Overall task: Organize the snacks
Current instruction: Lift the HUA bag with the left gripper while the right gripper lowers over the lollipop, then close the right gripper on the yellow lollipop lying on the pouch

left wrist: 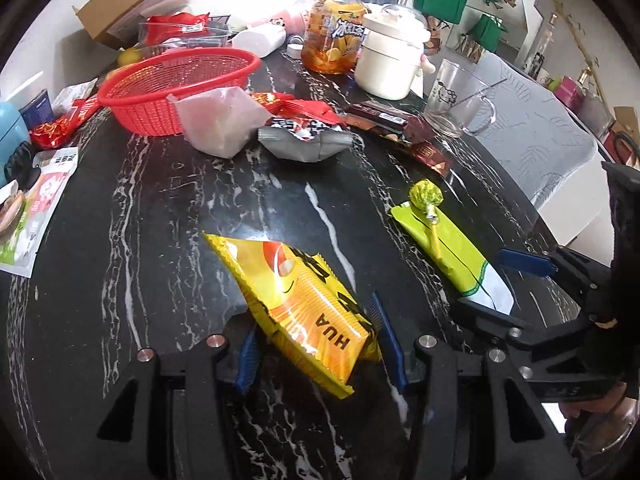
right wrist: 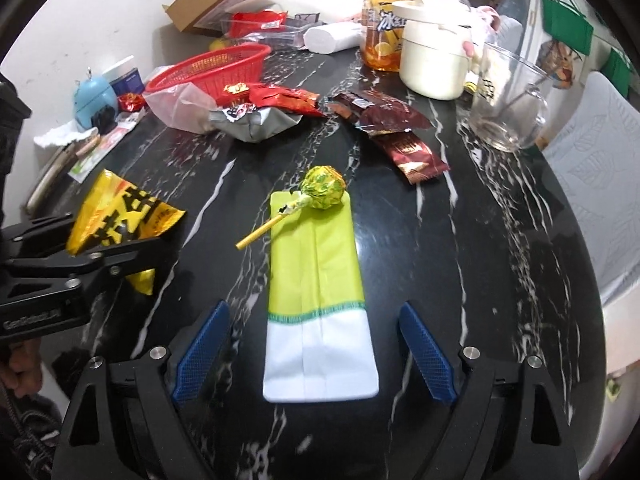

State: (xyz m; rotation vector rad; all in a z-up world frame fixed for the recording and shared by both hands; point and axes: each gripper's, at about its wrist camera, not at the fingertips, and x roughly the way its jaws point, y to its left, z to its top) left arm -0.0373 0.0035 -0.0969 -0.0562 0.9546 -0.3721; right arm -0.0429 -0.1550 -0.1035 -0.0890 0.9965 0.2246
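A yellow snack bag (left wrist: 304, 304) lies on the black marble table between the open blue fingers of my left gripper (left wrist: 316, 344); the pads stand beside it, apart. It also shows in the right wrist view (right wrist: 116, 216). A lime-green and white packet (right wrist: 318, 300) lies flat between the open fingers of my right gripper (right wrist: 314, 356), with a yellow-green lollipop (right wrist: 322, 194) resting on its far end. The packet (left wrist: 452, 248) and lollipop (left wrist: 425, 196) also show in the left wrist view, with the right gripper (left wrist: 508, 284) at the packet's near end. A red basket (left wrist: 176, 84) stands at the back left.
Near the basket lie a pink pouch (left wrist: 220, 120), a grey bag (left wrist: 304, 140), red packets (left wrist: 296, 104) and brown packets (left wrist: 396, 124). Behind stand a tea bottle (left wrist: 336, 36), a white pot (left wrist: 390, 56) and a glass mug (left wrist: 456, 100). The table edge curves at right.
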